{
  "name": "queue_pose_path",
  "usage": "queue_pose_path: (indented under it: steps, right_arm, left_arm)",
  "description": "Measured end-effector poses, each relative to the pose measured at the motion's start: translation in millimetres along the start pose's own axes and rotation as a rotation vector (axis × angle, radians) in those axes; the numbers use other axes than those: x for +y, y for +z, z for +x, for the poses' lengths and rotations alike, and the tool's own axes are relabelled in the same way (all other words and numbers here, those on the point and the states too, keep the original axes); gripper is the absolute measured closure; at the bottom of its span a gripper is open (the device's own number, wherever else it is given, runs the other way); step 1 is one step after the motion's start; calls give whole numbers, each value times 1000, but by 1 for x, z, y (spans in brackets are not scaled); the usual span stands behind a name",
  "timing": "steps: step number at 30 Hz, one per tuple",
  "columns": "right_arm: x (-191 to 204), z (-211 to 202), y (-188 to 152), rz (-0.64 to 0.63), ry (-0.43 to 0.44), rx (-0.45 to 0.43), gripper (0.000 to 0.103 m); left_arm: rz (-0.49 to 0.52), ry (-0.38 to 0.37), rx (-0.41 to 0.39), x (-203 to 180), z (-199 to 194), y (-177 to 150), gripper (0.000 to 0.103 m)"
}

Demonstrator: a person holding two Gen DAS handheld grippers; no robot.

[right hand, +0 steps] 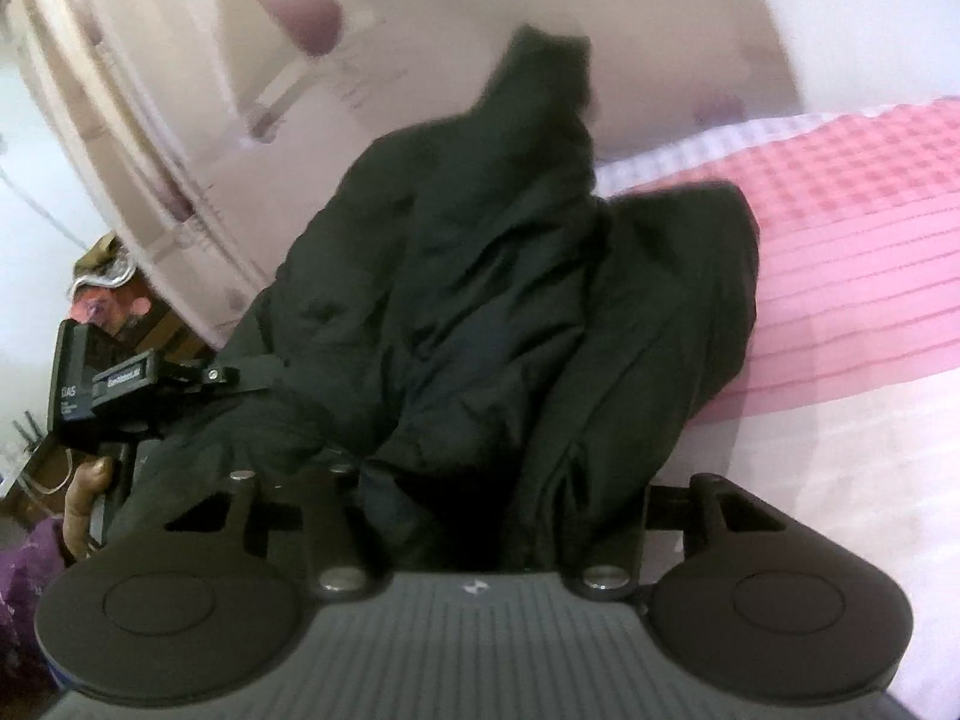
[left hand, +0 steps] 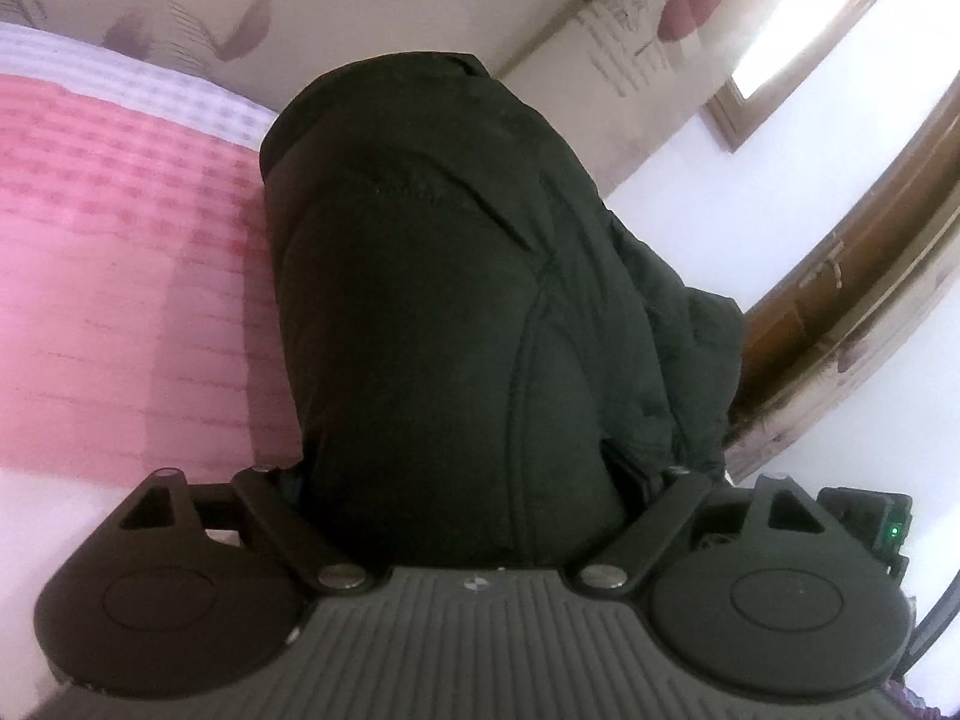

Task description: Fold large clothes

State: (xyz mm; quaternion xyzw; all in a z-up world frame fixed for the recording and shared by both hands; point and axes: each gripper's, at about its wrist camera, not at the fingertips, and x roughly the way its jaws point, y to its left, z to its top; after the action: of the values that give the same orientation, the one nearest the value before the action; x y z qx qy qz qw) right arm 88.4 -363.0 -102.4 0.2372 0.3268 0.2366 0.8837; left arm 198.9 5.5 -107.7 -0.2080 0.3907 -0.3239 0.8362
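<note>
Both tongs tip down toward the bed [left hand: 120,252]. The left tongs [left hand: 468,480] are wide, with the black coat [left hand: 456,276] bunched between them. The right tongs [right hand: 480,480] squeeze the coat (its cloth piles up over the pink cover).

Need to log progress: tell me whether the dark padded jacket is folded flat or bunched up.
Bunched up. The dark padded jacket hangs in crumpled, overlapping folds above the pink checked bedspread, not flat on it.
</note>
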Motion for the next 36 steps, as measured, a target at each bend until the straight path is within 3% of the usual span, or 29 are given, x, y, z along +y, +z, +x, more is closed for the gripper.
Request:
queue_pose_path:
  steps: [11,15,16,18,21,27,32,34,36]
  right_arm:
    - [65,4,-38,5,72,26,56]
    - [72,8,-50,-17,30,20,50]
    - [74,10,-53,-36,5,10,41]
    - [79,12,-58,-55,-39,-8,29]
    - [86,7,-61,-71,-113,-29,18]
    - [126,-19,-69,-196,-261,-94,16]
    - [156,-42,-82,-262,-354,-170,9]
    - [167,-52,-85,-297,-377,-207,2]
    - [179,-61,-88,-322,-372,-237,2]
  left_arm:
    - [-30,85,-18,21,-81,-28,16]
    - [-8,148,-58,29,-95,-46,6]
    - [3,170,-76,28,-97,-49,1]
    - [75,245,-136,16,-102,-56,0]
    - [192,360,-223,-7,-109,-67,0]
    - [277,534,-317,-39,-126,-85,0]
    - [361,735,-390,-71,-139,-94,0]
    - [356,777,-412,-81,-146,-96,0]
    - [339,790,-424,-88,-155,-96,0]
